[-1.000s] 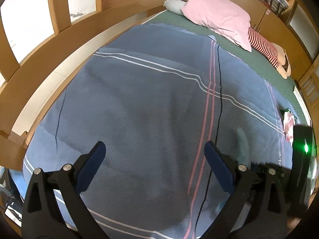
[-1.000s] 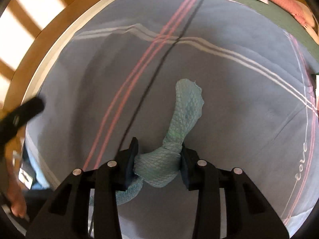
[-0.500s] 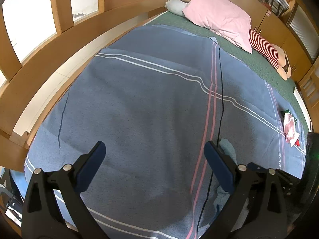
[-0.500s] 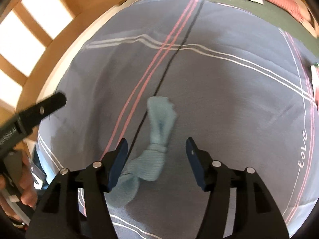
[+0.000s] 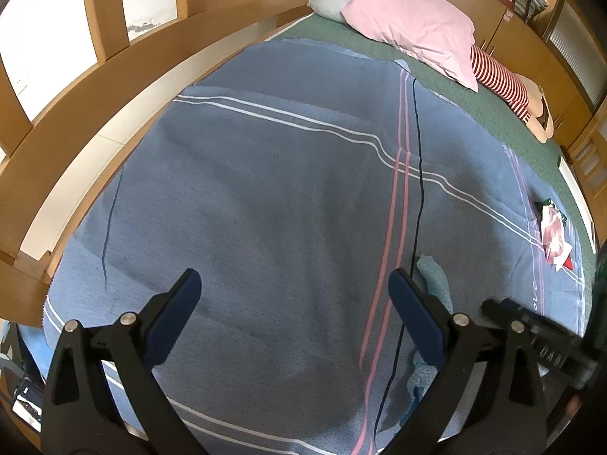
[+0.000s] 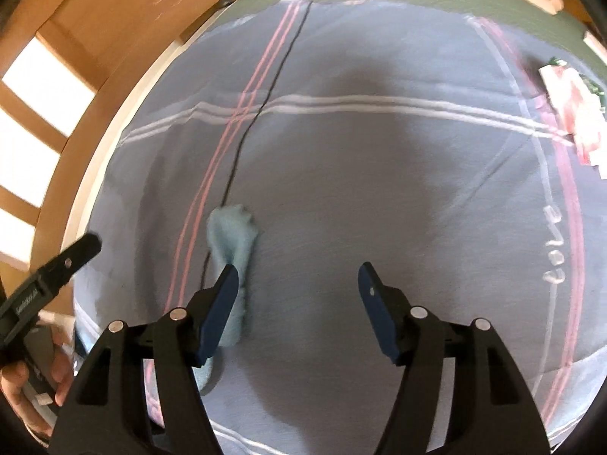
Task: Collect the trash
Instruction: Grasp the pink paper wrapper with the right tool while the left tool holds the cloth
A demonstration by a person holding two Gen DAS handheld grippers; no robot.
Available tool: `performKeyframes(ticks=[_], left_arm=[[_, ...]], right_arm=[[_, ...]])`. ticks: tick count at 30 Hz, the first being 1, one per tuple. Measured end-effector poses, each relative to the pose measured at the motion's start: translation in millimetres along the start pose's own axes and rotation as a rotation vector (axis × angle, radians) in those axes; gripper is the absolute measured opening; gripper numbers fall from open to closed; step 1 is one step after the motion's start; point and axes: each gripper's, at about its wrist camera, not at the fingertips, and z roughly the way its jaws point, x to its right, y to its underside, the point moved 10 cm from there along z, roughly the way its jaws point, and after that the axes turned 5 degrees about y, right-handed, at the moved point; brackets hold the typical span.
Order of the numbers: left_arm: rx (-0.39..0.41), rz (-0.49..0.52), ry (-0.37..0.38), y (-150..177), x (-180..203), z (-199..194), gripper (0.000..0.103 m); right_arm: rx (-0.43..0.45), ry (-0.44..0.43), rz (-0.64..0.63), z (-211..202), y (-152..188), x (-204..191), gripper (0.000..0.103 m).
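Note:
A twisted light-blue cloth lies on the blue striped blanket near the pink stripes, partly behind my right gripper's left finger. My right gripper hangs above the blanket, its jaws opening with nothing between them. A pink and white wrapper lies at the blanket's right edge, also in the left wrist view as the wrapper. My left gripper stands open over bare blanket, with the blue cloth just right of its right finger.
A pink pillow and a striped soft toy lie at the bed's far end on a green sheet. A wooden bed rail runs along the left. A person's hand holds the left gripper.
My right gripper let go of the blue cloth, opened and drew away to the right; the cloth now lies on the blanket. The left gripper has kept still.

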Motion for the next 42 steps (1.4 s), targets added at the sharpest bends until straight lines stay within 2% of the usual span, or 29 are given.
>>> performKeyframes(ticks=[2, 3, 5, 8, 10, 11, 13, 15, 19, 21, 23, 24, 26, 28, 34, 37, 40, 42], left_arm=[[-0.002, 0.006, -0.001, 1, 1, 1, 0.099], [-0.003, 0.008, -0.001, 1, 1, 1, 0.099], [-0.008, 0.011, -0.001, 2, 2, 3, 0.099], [-0.014, 0.012, 0.003, 3, 3, 4, 0.098], [-0.018, 0.017, 0.005, 3, 6, 6, 0.099], [-0.020, 0.023, 0.006, 3, 8, 7, 0.099], [-0.023, 0.033, 0.005, 4, 11, 9, 0.099], [-0.025, 0.042, 0.002, 5, 13, 10, 0.099], [-0.033, 0.042, 0.000, 7, 13, 12, 0.098], [-0.037, 0.041, 0.001, 7, 14, 13, 0.098], [-0.039, 0.043, 0.002, 7, 14, 13, 0.098], [-0.040, 0.043, 0.002, 7, 14, 14, 0.098], [-0.039, 0.041, 0.001, 6, 14, 14, 0.099], [-0.038, 0.035, 0.002, 5, 11, 14, 0.099], [-0.036, -0.016, 0.021, 3, 2, 15, 0.098], [-0.046, -0.023, 0.085, 6, 10, 16, 0.098], [-0.079, -0.029, 0.169, 11, 25, 21, 0.098], [-0.137, -0.026, 0.248, 19, 41, 28, 0.098]], right_arm=[[0.085, 0.110, -0.004, -11, -15, 19, 0.065], [0.144, 0.205, -0.002, -19, -27, 36, 0.066], [0.253, 0.388, 0.023, -35, -54, 77, 0.077], [0.366, 0.615, 0.031, -53, -84, 125, 0.092], [0.375, 0.765, 0.045, -54, -104, 165, 0.094], [0.349, 0.804, 0.060, -49, -110, 185, 0.094], [0.291, 0.825, 0.102, -38, -115, 211, 0.094], [0.224, 0.817, 0.151, -23, -115, 236, 0.094], [0.169, 0.738, 0.191, 0, -110, 248, 0.094], [0.160, 0.716, 0.202, 7, -107, 251, 0.085], [0.137, 0.688, 0.204, 18, -103, 248, 0.054], [0.129, 0.685, 0.201, 19, -99, 247, 0.047], [0.142, 0.685, 0.179, 15, -96, 242, 0.024], [0.157, 0.639, 0.170, 10, -95, 235, 0.010], [0.172, 0.363, 0.218, -16, -76, 204, 0.008], [0.138, 0.200, 0.225, -28, -55, 177, 0.008], [0.085, 0.100, 0.168, -35, -25, 139, 0.008], [0.065, 0.079, 0.134, -38, -10, 123, 0.008]])
